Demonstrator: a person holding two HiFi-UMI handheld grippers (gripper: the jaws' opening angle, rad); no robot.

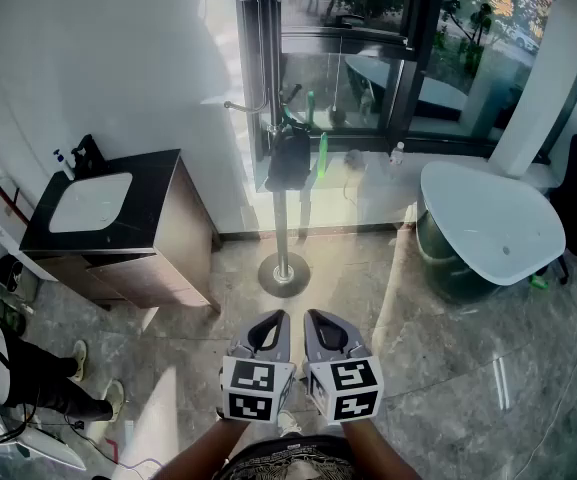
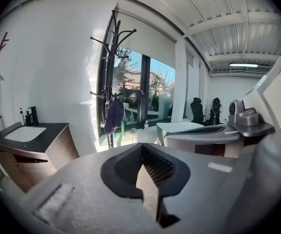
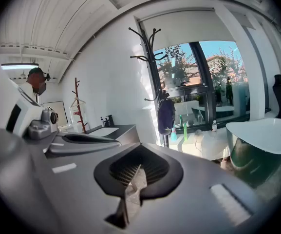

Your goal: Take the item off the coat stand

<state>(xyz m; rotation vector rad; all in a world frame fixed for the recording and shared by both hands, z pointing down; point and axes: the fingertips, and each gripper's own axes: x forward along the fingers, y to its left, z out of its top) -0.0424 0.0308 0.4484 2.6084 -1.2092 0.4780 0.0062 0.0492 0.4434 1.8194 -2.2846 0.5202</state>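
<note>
A tall black coat stand (image 1: 280, 183) rises on a round base in front of the window. A dark bag-like item (image 1: 290, 158) hangs from one of its lower hooks. Both grippers are held side by side low in the head view, well short of the stand's base. The left gripper (image 1: 268, 330) is shut with nothing in it, and so is the right gripper (image 1: 325, 330). In the left gripper view the hanging item (image 2: 114, 116) shows far ahead beyond the closed left gripper (image 2: 142, 152). The right gripper view shows the item (image 3: 166, 116) on the stand (image 3: 155, 77), past the closed right gripper (image 3: 139, 155).
A dark vanity cabinet with a white sink (image 1: 93, 203) stands at the left wall. A white bathtub (image 1: 488, 223) sits to the right of the stand. A green bottle (image 1: 322, 153) is on the window sill. A person's legs (image 1: 38, 373) show at far left.
</note>
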